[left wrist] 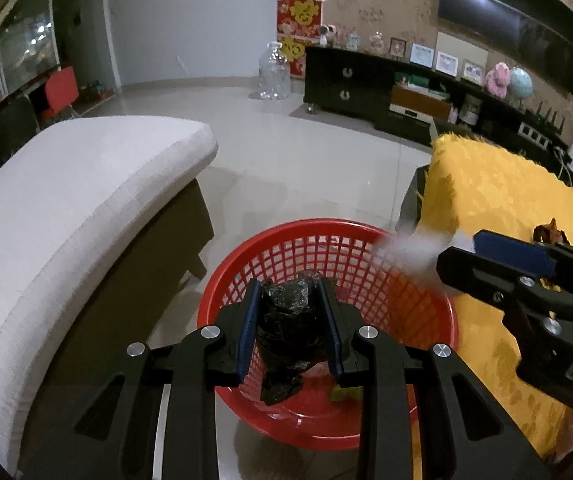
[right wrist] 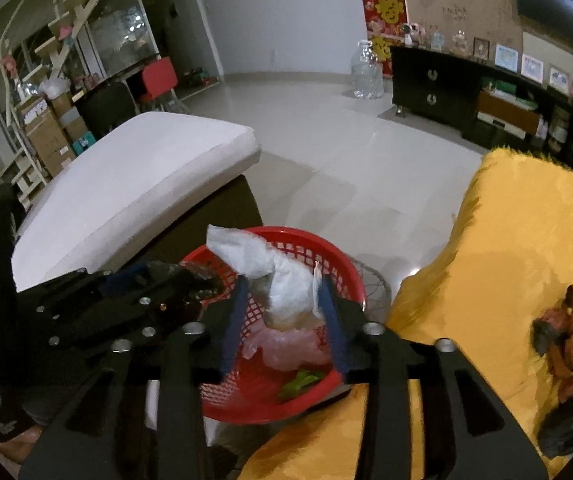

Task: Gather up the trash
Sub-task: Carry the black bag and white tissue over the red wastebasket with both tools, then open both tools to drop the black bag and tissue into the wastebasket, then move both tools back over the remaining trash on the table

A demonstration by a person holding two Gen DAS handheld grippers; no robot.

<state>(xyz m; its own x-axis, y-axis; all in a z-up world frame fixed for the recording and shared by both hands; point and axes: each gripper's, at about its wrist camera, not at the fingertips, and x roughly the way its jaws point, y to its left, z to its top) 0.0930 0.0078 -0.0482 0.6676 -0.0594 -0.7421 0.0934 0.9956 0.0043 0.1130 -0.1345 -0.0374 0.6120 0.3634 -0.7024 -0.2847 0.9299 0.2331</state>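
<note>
A red mesh basket [left wrist: 406,320] stands on the floor between a cushioned seat and a yellow-covered table. My left gripper [left wrist: 288,286] hangs over its near side, shut on a crumpled black plastic bag [left wrist: 282,320]. From the right, my right gripper [left wrist: 460,250] reaches over the rim, a blurred white wad [left wrist: 406,252] at its tip. In the right wrist view the right gripper [right wrist: 284,282] is open; the white plastic wad [right wrist: 254,256] sits loosely between its fingers above the basket [right wrist: 350,276]. The left gripper [right wrist: 174,284] with the black bag [right wrist: 194,280] shows at the left.
Pink plastic [right wrist: 286,348] and a green scrap [right wrist: 300,384] lie in the basket. Brown and black crumpled trash [right wrist: 570,340] lies on the yellow cloth [right wrist: 506,260]. A white-cushioned seat [left wrist: 66,208] stands left; a dark cabinet [left wrist: 346,84] and clear jug [left wrist: 272,74] stand beyond.
</note>
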